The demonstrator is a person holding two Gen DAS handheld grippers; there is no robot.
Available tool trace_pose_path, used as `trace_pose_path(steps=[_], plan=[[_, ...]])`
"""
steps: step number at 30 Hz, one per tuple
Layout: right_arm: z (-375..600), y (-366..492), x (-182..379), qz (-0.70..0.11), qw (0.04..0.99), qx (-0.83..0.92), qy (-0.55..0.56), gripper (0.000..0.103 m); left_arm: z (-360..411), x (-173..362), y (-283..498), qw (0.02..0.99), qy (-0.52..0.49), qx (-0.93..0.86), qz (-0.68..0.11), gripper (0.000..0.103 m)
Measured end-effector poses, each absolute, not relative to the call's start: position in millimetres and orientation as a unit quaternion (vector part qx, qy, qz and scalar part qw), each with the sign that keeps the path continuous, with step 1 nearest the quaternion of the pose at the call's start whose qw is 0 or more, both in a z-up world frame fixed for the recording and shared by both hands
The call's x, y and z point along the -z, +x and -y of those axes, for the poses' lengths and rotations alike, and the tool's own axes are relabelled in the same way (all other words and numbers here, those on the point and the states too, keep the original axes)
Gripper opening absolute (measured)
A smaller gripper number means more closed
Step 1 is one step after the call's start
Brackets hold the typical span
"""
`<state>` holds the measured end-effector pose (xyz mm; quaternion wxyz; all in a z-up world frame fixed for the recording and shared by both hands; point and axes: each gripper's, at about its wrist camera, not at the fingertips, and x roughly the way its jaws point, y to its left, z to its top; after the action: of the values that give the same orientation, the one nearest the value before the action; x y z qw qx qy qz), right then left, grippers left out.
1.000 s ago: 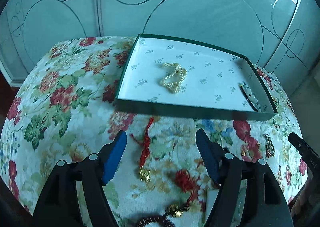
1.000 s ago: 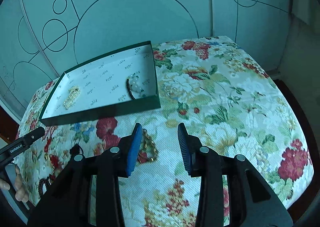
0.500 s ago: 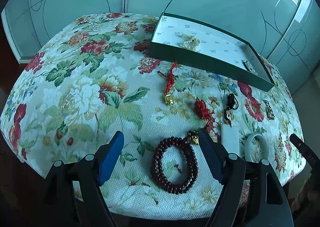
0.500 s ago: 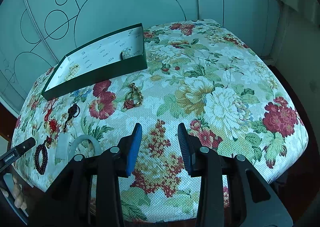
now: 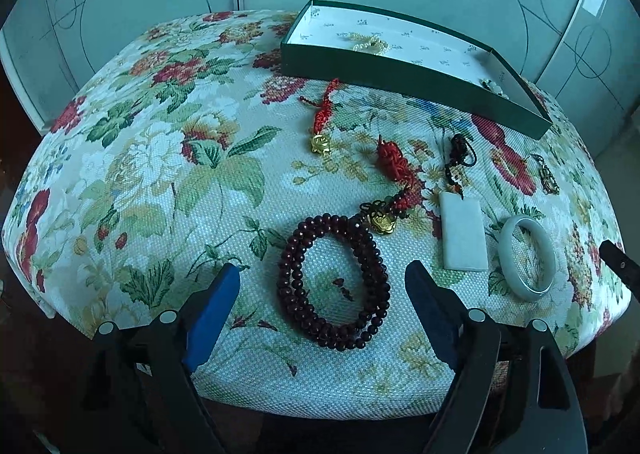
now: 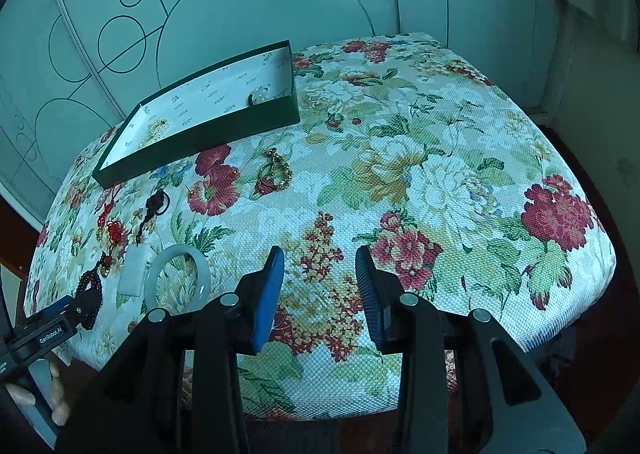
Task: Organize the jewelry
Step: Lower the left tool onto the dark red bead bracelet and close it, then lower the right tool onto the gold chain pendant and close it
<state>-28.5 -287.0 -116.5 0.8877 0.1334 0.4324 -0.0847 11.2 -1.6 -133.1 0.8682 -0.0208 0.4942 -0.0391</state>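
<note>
A dark red bead bracelet [image 5: 290, 278] lies on the floral cushion, near its front edge. My left gripper [image 5: 323, 273] hangs over it with jaws opening; the beads sit between the blue pads, untouched. Beyond lie a red knot with a gold charm [image 5: 322, 130], a white jade tablet [image 5: 464, 238], a pale jade bangle [image 5: 532, 290] and a gold chain [image 6: 276, 174]. The green box [image 5: 400, 74] at the back holds a pearl strand [image 5: 370, 44] and a pale bead bracelet [image 6: 260, 94]. My right gripper [image 6: 319, 254] stands partly open over bare cloth with nothing between its fingers.
The floral cushion [image 6: 460, 174] ends in rounded edges close under both grippers. A glass wall with circle lines stands behind the box. A black cord [image 5: 460, 158] lies between the red knots and the gold chain. A hand [image 6: 36, 398] holds the left gripper.
Both views have drawn back from the box to the cushion's near edge. The bead bracelet has come between the left fingers, which stand wider apart. The right fingers keep the same gap.
</note>
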Motion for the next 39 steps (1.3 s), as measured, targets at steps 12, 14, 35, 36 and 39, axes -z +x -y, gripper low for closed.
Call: trace_pose_path(steps=[12,14,35,36,39], plan=[[285,-26,118,-0.434,0.887,0.083,0.135,0.037,7,133,0,0.884,0.028,0.026,-0.466,0.049],[285,-25,119,-0.435,0.886,0.083,0.135,0.037,6,133,0,0.886,0.029,0.023,-0.462,0.041],[282,-16,124,-0.44,0.885,0.081,0.13,0.037,-3,132,18,0.89,0.01,0.034,-0.454,0.011],[281,-15,124,-0.441,0.885,0.08,0.128,0.037,-4,131,18,0.891,0.01,0.032,-0.454,0.011],[278,-8,126,-0.443,0.885,0.077,0.123,0.037,-7,131,22,0.892,0.009,0.028,-0.452,0.011]])
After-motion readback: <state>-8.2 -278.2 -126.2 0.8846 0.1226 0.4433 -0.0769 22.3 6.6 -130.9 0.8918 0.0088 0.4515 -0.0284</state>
